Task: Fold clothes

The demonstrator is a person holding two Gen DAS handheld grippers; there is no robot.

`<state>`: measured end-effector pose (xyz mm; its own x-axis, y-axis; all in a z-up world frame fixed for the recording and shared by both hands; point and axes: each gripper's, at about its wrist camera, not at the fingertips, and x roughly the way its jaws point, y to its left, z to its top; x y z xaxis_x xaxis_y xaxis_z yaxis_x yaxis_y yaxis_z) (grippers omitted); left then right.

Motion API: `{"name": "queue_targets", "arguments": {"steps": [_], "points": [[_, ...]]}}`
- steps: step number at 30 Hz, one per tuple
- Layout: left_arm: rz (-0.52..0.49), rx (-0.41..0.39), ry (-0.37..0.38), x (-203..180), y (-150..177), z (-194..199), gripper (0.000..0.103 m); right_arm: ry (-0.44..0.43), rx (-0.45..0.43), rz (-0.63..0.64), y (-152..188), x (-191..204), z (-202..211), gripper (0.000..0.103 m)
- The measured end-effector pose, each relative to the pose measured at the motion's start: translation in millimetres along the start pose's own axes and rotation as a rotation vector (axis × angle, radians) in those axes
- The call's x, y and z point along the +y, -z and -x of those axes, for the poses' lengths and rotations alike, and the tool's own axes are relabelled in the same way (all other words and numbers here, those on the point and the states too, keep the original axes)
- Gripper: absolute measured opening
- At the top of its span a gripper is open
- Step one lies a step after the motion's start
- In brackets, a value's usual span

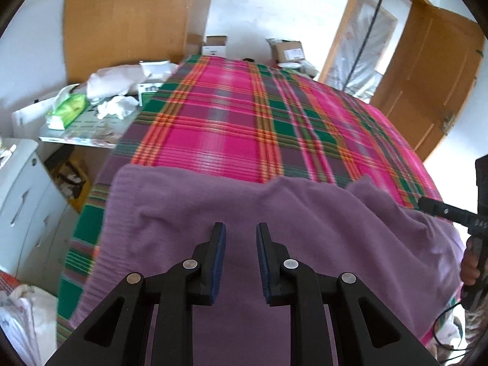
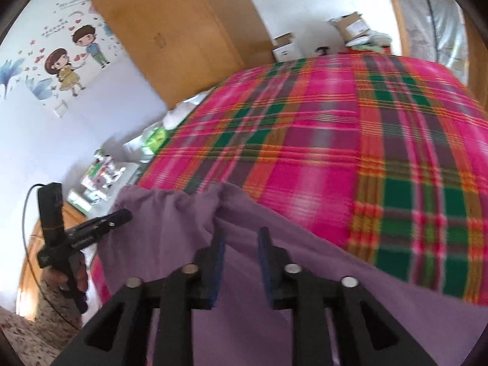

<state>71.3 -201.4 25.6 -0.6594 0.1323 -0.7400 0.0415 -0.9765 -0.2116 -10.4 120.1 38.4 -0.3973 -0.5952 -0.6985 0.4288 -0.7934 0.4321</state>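
While most print in the room is too small or blurred to read, a few labels show: a white shipping sticker on the brown cardboard box [image 1: 286,49] by the far wall, dark print on the white box [image 1: 215,46] next to it, and pale lettering on the side of the left tool [image 2: 122,215] in the right wrist view, none of it legible. A cartoon wall sticker [image 2: 73,61] of two children with hearts and a faint line of script above them decorates the white wall.

The purple sweater [image 1: 244,213] lies on the near end of the bed [image 1: 231,116], which is covered with a pink, green and orange plaid sheet. Its ribbed hem runs along the left edge, and its far edge is rumpled into folds.

The left tool [image 1: 241,238] hangs over the sweater with its blue-padded jaws apart and nothing between them. The right tool [image 2: 241,241] is over the sweater as well, jaws spread and empty; its view is smeared by motion. In the left wrist view the right tool's [image 1: 433,206] fingers come in from the right edge over the sweater, held by a hand [image 1: 471,267].

Beside the bed a cluttered tabletop [image 1: 82,134] carries a green tissue pack [image 1: 68,109] and crumpled white paper [image 1: 117,106]. Behind stand a wooden wardrobe [image 1: 128,21] and an open wooden door [image 1: 427,79].
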Motion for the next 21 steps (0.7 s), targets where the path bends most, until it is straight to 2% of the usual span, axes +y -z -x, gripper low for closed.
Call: {"name": "queue_targets", "arguments": {"steps": [4,15,18,20,21], "points": [[0.018,-0.002,-0.022,10,-5,-3,0.021,-0.033,0.058,0.017,-12,6,-23,0.032],[0.063,0.014,-0.04,30,-10,-13,0.021,-0.125,0.211,-0.034,-29,4,-78,0.032],[0.077,0.017,-0.039,35,-12,-15,0.021,-0.154,0.226,-0.022,-33,10,-92,0.032],[0.085,0.017,-0.039,37,-13,-16,0.021,-0.171,0.218,-0.034,-37,9,-95,0.025],[0.089,0.018,-0.038,38,-13,-17,0.021,-0.179,0.213,-0.048,-39,7,-95,0.011]]}}
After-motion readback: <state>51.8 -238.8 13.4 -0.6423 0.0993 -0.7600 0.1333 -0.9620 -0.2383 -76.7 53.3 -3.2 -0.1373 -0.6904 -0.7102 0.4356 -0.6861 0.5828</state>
